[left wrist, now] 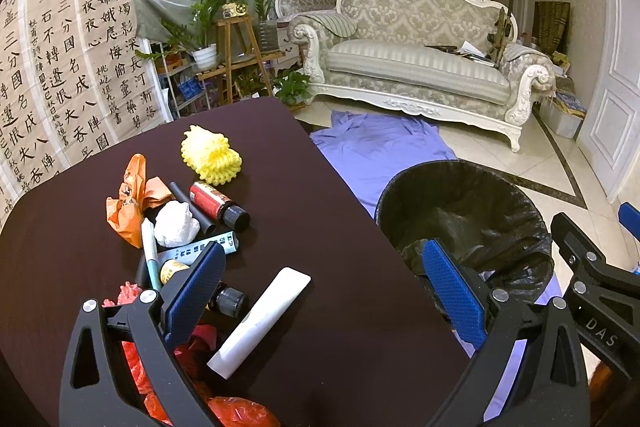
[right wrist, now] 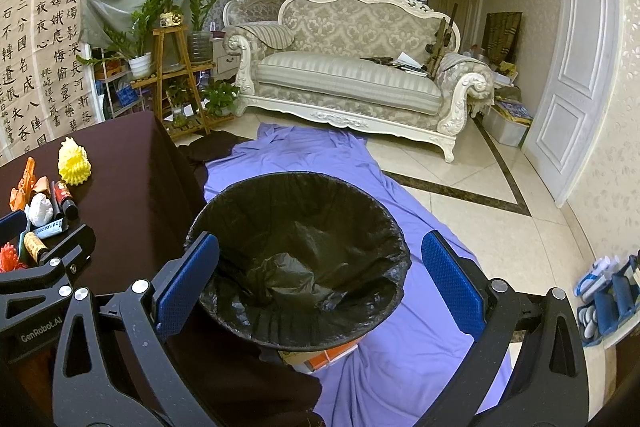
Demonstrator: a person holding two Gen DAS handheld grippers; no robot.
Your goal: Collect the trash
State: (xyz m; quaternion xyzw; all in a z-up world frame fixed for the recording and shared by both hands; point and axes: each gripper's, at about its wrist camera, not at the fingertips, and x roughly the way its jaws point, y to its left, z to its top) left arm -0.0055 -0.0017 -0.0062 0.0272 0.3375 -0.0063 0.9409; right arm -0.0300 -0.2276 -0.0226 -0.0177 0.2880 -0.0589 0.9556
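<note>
Trash lies on a dark table [left wrist: 320, 227]: a yellow foam net [left wrist: 210, 155], an orange plastic bag [left wrist: 128, 203], a white paper wad [left wrist: 176, 223], a red bottle with a black cap [left wrist: 218, 205], a white tube [left wrist: 260, 323], red wrappers [left wrist: 224, 407] and several more small items. A bin with a black liner [left wrist: 468, 223] stands on the floor to the table's right; it also shows in the right wrist view [right wrist: 300, 267]. My left gripper [left wrist: 324, 291] is open and empty above the table's near edge. My right gripper [right wrist: 320, 283] is open and empty above the bin.
A purple sheet [right wrist: 320, 155] covers the floor under the bin. A white sofa [right wrist: 352, 67], a wooden plant stand [right wrist: 176, 75] and calligraphy sheets [left wrist: 60, 67] stand beyond. A white door [right wrist: 576, 67] is at the right. A blue organiser [right wrist: 608, 303] sits low at the right.
</note>
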